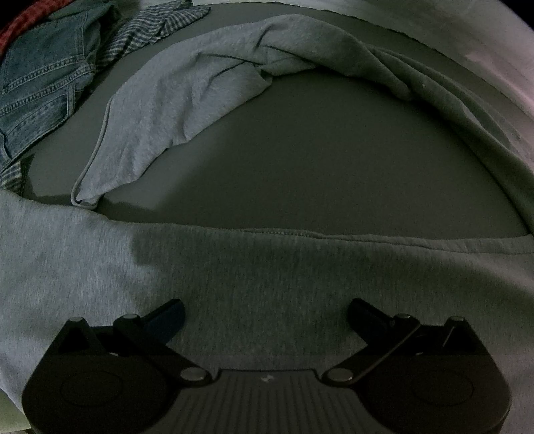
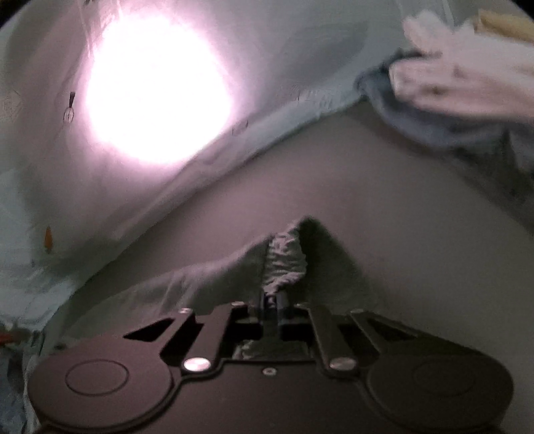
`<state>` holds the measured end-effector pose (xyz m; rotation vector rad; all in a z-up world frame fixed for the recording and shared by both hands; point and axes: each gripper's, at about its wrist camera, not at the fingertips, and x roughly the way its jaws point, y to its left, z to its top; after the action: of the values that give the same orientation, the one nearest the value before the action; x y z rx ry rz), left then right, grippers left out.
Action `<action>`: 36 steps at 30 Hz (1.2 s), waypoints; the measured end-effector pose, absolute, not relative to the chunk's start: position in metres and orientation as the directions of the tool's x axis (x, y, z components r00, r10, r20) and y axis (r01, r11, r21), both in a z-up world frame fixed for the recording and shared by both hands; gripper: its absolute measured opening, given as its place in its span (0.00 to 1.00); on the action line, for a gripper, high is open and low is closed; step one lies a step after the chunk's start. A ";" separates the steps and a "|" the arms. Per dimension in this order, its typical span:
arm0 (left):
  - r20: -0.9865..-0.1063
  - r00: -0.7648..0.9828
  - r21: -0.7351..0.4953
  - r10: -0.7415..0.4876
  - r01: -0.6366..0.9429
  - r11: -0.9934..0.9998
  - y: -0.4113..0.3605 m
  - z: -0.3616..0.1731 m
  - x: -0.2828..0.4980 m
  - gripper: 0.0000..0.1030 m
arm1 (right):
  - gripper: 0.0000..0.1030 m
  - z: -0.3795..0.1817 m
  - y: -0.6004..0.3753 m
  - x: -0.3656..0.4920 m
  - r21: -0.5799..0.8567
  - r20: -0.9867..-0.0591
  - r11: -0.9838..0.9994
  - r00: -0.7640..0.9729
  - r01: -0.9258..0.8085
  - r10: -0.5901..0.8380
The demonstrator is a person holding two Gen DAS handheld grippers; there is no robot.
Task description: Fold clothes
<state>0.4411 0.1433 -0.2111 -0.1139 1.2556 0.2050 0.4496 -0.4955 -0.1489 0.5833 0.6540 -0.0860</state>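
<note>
Two grippers | left (image 1: pixel 265 312) spread, resting over sweatshirt (image 1: pixel 233 273) | right (image 2: pixel 274 300) pinching its bunched cuff (image 2: pixel 285 263), sleeve trailing left

Open left tongs (image 1: pixel 265 317) hover over a grey garment (image 1: pixel 233 273) beside jeans (image 1: pixel 43 83).

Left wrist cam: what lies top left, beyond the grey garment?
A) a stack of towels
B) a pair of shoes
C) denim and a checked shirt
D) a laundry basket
C: blue stitched denim lies beside a checked shirt, past the grey garment.
</note>
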 end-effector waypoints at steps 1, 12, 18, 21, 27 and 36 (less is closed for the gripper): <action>-0.950 0.299 0.027 0.093 -0.217 0.976 0.143 -0.211 0.440 1.00 | 0.05 -0.144 -0.500 0.452 0.479 -0.582 0.837 0.809 0.265 0.077; -0.941 0.323 0.027 0.100 -0.225 0.974 0.142 -0.212 0.434 1.00 | 0.31 -0.134 -0.531 0.477 0.351 -0.641 0.863 0.765 0.363 -0.061; -0.933 0.343 0.028 0.112 -0.241 0.970 0.143 -0.213 0.431 1.00 | 0.52 -0.124 -0.532 0.406 0.380 -0.607 0.821 0.784 0.426 -0.126; -0.928 0.354 0.029 0.118 -0.247 0.969 0.141 -0.212 0.429 1.00 | 0.56 -0.128 -0.530 0.357 0.362 -0.647 0.809 0.750 0.462 -0.139; -0.912 0.384 0.032 0.142 -0.277 0.960 0.137 -0.212 0.423 1.00 | 0.59 -0.140 -0.521 0.286 0.371 -0.702 0.776 0.701 0.510 -0.125; -0.848 0.488 0.033 0.208 -0.343 0.939 0.130 -0.217 0.397 1.00 | 0.41 -0.150 -0.510 0.279 0.368 -0.769 0.761 0.635 0.534 -0.073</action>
<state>0.3975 0.1298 -0.2166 -0.1479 1.0071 0.3364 0.2788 -0.5098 -0.1496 0.6232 0.8175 -0.3739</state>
